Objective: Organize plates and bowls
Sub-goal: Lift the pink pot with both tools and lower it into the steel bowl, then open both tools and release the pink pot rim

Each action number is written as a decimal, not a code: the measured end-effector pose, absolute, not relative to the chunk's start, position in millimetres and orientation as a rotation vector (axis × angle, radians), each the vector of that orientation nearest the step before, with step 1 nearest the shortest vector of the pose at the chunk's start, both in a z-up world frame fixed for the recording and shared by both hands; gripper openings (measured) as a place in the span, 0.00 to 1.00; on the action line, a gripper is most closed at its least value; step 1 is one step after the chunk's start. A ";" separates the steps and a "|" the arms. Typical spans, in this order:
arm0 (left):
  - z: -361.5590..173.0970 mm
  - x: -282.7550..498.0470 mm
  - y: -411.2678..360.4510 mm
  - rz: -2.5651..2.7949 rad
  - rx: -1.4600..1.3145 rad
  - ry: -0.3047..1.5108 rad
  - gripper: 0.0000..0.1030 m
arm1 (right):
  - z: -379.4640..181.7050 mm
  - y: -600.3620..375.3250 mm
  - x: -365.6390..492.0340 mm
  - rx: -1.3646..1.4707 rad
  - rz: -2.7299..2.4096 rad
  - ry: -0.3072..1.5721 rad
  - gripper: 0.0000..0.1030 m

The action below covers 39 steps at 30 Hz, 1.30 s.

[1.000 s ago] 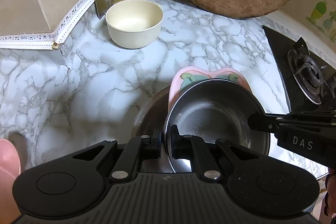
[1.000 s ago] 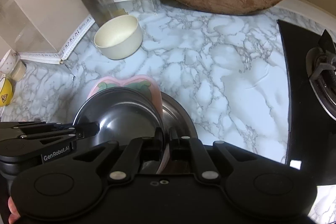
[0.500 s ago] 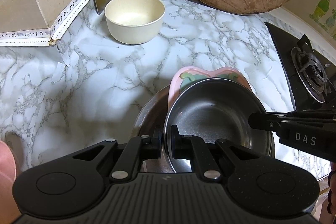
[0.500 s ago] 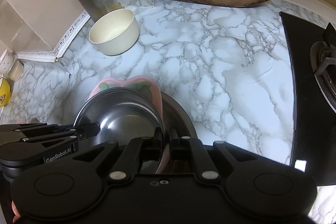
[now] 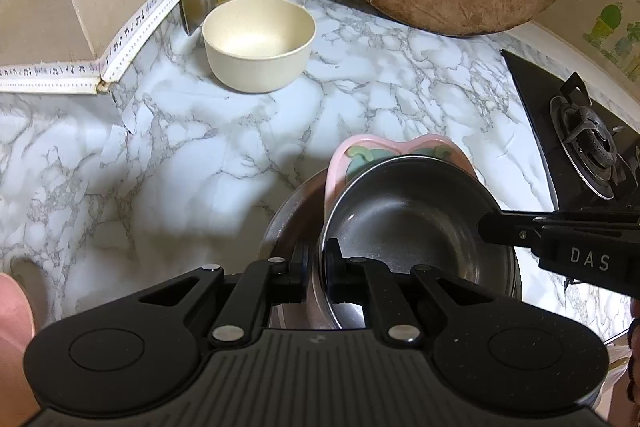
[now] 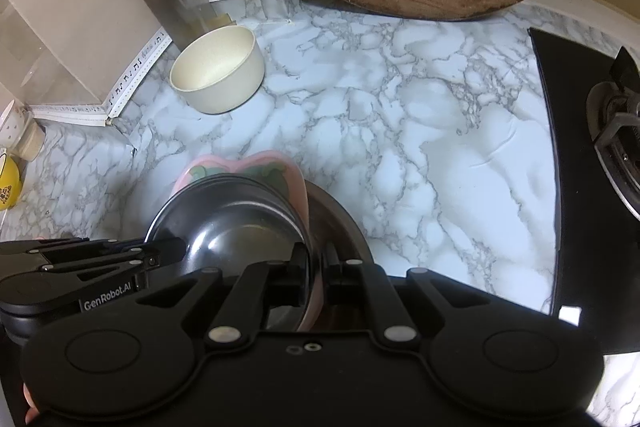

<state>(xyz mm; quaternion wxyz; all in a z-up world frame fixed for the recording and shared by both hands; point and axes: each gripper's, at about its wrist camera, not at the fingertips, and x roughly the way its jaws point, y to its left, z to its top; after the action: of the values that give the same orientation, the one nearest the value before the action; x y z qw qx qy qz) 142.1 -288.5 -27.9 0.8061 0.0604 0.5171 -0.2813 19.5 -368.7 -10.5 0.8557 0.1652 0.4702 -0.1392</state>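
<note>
Two nested dishes are being clamped by the left tongs (image 5: 316,263) at the steel bowl (image 5: 416,223) rim above the table (image 5: 160,163). Opposite, the pink plate (image 6: 296,183) edge is being pinched by the right tongs (image 6: 316,267), so the load is being shared.

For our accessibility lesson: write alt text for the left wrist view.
The left gripper is shut on the rim of a dark metal bowl stacked in a pink plate; the right gripper grips the opposite rim. Beyond, a cream bowl sits on the marble counter.
</note>
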 end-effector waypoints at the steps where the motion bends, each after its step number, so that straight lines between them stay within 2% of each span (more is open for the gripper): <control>1: -26.1 140.8 -288.2 -0.605 0.134 1.093 0.08 | -8.9 -367.8 18.7 0.341 -0.293 0.983 0.08; 25: 9.9 129.6 -253.3 -0.613 0.124 0.931 0.12 | 31.1 -342.8 5.6 0.193 -0.245 0.834 0.09; 39: 24.3 158.4 -241.8 -0.554 0.073 0.873 0.12 | 49.3 -341.4 34.9 0.158 -0.174 0.741 0.10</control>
<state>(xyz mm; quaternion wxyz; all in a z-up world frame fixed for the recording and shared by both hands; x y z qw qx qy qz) 158.4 -241.8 24.3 0.8687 0.0347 0.4173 -0.2648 34.9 -341.4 49.3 0.9254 0.0771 0.3611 -0.0850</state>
